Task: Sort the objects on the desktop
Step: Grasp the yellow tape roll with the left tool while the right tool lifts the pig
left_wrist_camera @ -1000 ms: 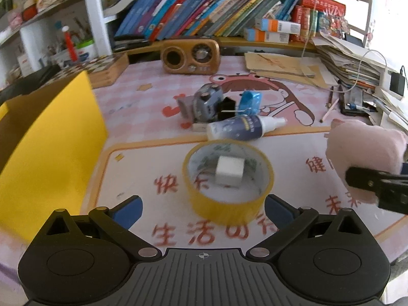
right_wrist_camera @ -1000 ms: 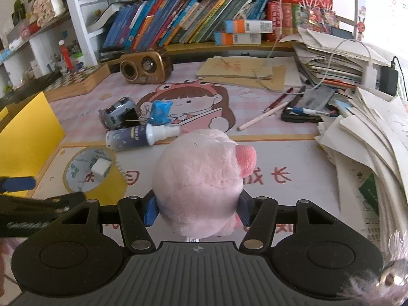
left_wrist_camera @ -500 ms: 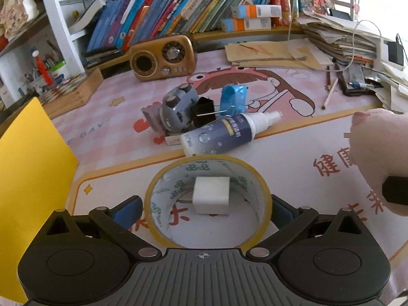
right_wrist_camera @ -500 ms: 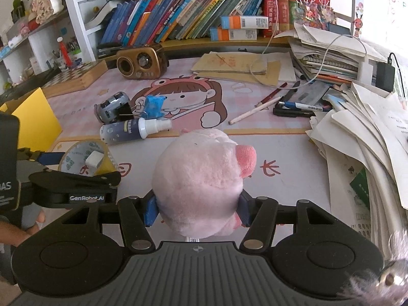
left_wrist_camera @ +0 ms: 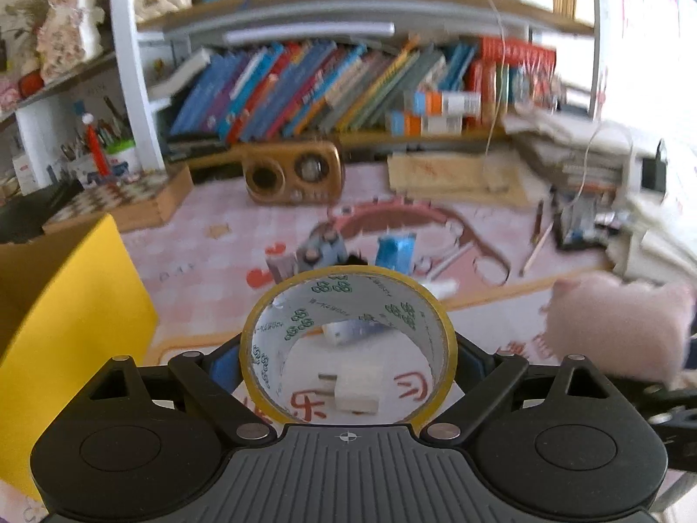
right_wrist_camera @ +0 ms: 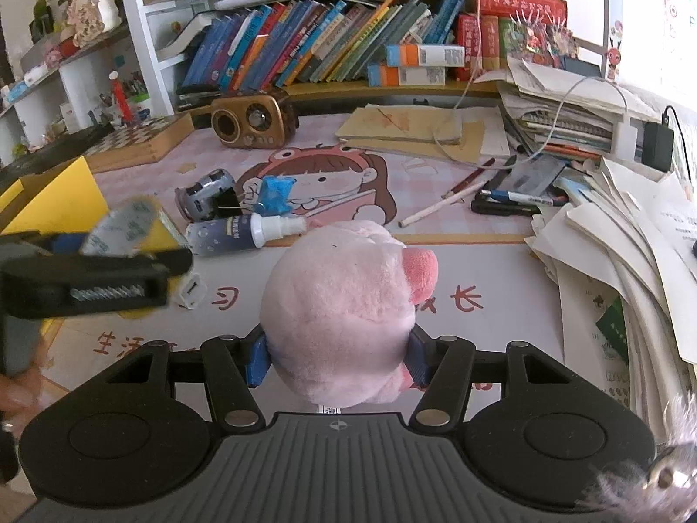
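Note:
My left gripper (left_wrist_camera: 348, 359) is shut on a yellow tape roll (left_wrist_camera: 348, 292) and holds it tilted above the mat; it also shows in the right wrist view (right_wrist_camera: 126, 229). A white plug adapter (left_wrist_camera: 355, 390) lies on the mat below the roll and shows in the right wrist view (right_wrist_camera: 189, 292). My right gripper (right_wrist_camera: 337, 359) is shut on a pink plush pig (right_wrist_camera: 344, 305), also seen at the right of the left wrist view (left_wrist_camera: 618, 331). A spray bottle (right_wrist_camera: 239, 233), a toy car (right_wrist_camera: 204, 194), a black binder clip (right_wrist_camera: 226, 202) and a blue packet (right_wrist_camera: 274, 194) lie farther back.
A yellow box (left_wrist_camera: 56, 327) stands at the left. A brown radio (right_wrist_camera: 250, 120) and a chessboard box (right_wrist_camera: 139, 141) stand at the back under a bookshelf (right_wrist_camera: 331, 43). Paper stacks (right_wrist_camera: 610, 226), pens and a pencil (right_wrist_camera: 444, 205) crowd the right side.
My left gripper closed around the tape roll and lifted it off the mat, leaving the white adapter behind. The right gripper kept hold of the pig and moved little.

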